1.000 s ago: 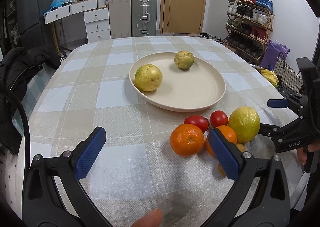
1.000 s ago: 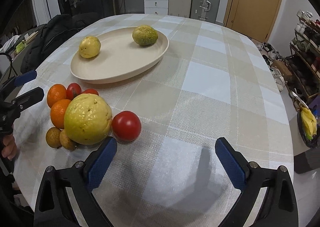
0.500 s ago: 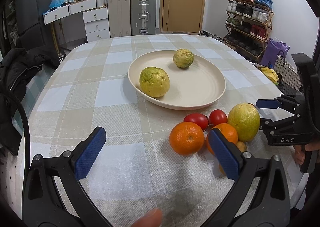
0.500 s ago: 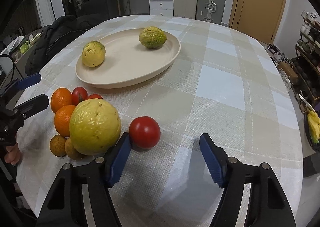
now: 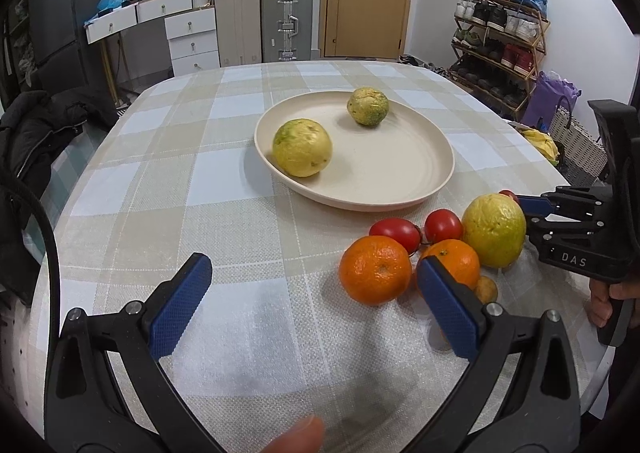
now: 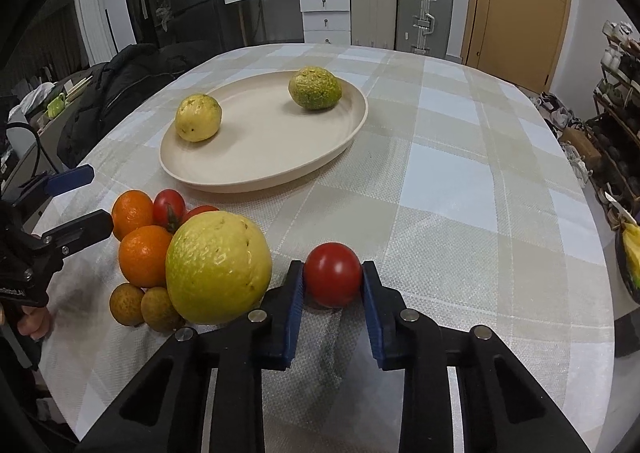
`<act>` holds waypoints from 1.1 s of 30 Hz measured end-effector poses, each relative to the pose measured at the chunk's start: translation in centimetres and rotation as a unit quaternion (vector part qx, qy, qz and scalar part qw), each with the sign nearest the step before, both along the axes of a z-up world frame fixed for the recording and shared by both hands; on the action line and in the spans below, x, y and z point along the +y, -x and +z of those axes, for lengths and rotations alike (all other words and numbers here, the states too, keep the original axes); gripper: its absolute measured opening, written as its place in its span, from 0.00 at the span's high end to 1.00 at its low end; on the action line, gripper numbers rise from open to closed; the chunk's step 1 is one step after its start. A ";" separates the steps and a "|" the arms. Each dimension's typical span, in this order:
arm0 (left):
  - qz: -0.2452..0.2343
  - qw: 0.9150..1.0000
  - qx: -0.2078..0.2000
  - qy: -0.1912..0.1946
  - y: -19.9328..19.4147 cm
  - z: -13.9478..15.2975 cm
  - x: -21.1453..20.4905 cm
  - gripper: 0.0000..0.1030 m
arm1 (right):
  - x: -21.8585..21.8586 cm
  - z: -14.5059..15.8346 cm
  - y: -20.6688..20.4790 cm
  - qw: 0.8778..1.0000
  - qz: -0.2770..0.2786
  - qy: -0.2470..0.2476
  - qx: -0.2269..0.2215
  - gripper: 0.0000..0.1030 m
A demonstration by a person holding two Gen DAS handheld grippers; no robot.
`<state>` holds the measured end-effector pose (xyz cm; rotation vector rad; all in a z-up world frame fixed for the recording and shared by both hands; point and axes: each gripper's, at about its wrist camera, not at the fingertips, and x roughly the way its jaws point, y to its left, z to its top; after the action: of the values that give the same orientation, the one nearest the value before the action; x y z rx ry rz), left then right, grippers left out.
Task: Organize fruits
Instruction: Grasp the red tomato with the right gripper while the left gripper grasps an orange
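Observation:
A cream plate (image 5: pixel 400 177) (image 6: pixel 256 157) on the checked tablecloth holds two yellow-green fruits (image 5: pixel 302 147) (image 5: pixel 368 106). In front of it lies a cluster: two oranges (image 5: pixel 375 269) (image 5: pixel 454 261), two red tomatoes (image 5: pixel 394 231) (image 5: pixel 443 226), a large yellow fruit (image 5: pixel 494 230) (image 6: pixel 218 267) and small brown fruits (image 6: pixel 127 304). My right gripper (image 6: pixel 333 273) is shut on a separate red tomato (image 6: pixel 333 273) resting on the table, right of the large yellow fruit. My left gripper (image 5: pixel 312 289) is open and empty, just in front of the oranges.
The table edge curves close on the right. A black jacket (image 5: pixel 36 133) lies beside the table at left. Suitcases (image 5: pixel 286 19), drawers, a door and a shoe rack (image 5: pixel 496 37) stand behind. A basket with bananas (image 5: pixel 540 141) sits off the right edge.
My right gripper moved forward and closed its fingers onto the lone tomato. My left gripper stayed open and shifted slightly toward the oranges.

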<state>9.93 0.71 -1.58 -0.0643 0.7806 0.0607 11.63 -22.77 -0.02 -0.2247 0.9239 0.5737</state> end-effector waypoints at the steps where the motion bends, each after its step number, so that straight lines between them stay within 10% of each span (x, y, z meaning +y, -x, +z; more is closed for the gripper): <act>1: 0.003 1.000 0.002 0.000 0.0 -0.1 0.1 0.01 | 0.0 0.0 0.0 1.000 -0.001 0.000 -0.002 0.72; 20: -0.018 0.999 0.037 0.019 -1.3 -1.2 -0.3 0.13 | -1.6 1.5 -0.1 0.999 -0.027 -0.018 -0.023 0.72; 28: -0.065 0.994 0.035 0.077 -1.5 -1.3 -0.5 0.60 | -1.6 1.6 -0.1 0.999 -0.025 -0.020 -0.023 0.72; 33: -0.073 0.994 0.034 0.070 -1.2 -1.2 -1.0 0.63 | -1.4 1.7 0.2 0.999 -0.022 -0.022 -0.026 0.72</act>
<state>11.11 -0.31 -2.78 -0.1392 0.8552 -0.1313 11.46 -24.21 1.72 -0.1786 0.8625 0.5441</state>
